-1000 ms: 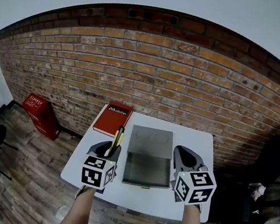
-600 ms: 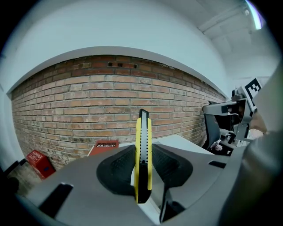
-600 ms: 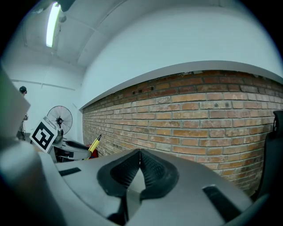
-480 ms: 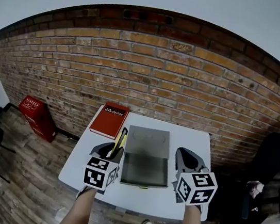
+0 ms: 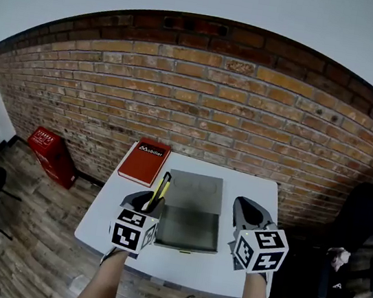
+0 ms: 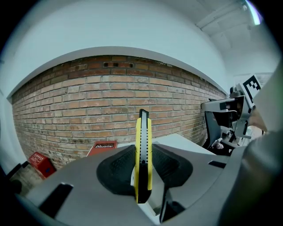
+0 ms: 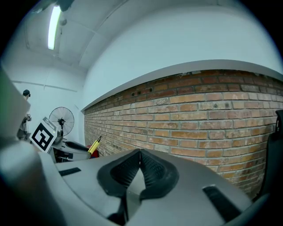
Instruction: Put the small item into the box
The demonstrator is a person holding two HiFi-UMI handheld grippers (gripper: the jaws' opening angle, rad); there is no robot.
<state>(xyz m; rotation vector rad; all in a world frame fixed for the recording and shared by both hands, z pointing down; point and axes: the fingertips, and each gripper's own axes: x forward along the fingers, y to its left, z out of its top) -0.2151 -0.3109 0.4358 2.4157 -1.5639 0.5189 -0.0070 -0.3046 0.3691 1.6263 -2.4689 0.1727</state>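
Utility knife [image 6: 143,152] held beside the box [image 5: 164,226]
The left gripper [image 5: 145,202] fingers pinch the knife upright; the open box lies at its three o'clock. Lower it inside before releasing. The right gripper [image 7: 139,165] fingers are pressed together, empty.

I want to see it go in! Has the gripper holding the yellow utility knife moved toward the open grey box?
Yes, slightly. The left gripper with the yellow utility knife has edged right, narrowing its gap to the open grey box.

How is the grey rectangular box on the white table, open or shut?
Open. The grey box shows its dark inside, and its lid lies back toward the brick wall.
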